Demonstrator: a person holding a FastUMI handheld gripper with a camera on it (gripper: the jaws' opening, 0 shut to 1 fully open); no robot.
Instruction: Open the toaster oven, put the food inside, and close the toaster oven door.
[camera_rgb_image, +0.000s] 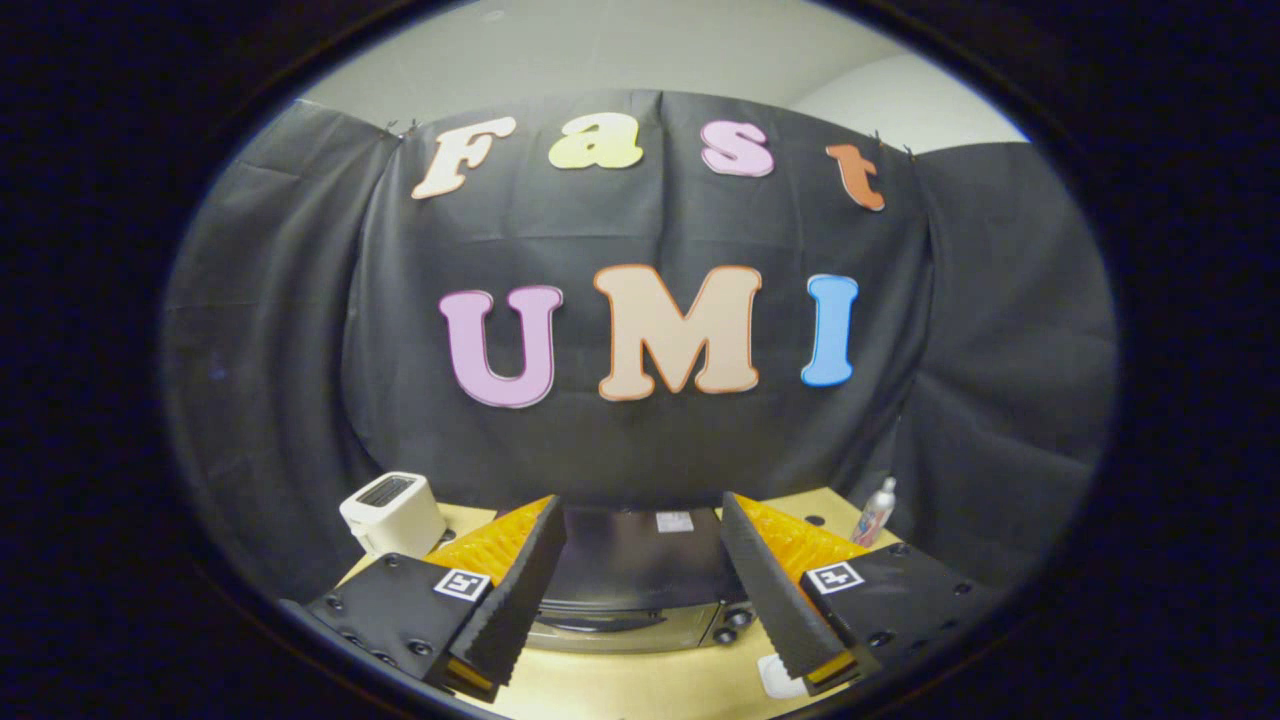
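- Between the two fingers, at 12 o'clock from the gripper (640, 600), the black toaster oven (640, 575) is sitting on the table with its door closed and its knobs showing at the front right corner.
- The gripper is hanging released, fingers spread wide apart and gripping nothing, with open space between each finger and the oven's sides.
- At 10 o'clock from the fingers, a white toaster (392, 513) is standing near the table's far left edge, apart from the oven.
- At 2 o'clock, a small bottle (875, 512) is standing near the far right edge.
- The pale wooden table (640, 685) is lying bare just ahead of the oven's front.
- Black cloth is walling the booth behind the table, with a pale wall rising above it.
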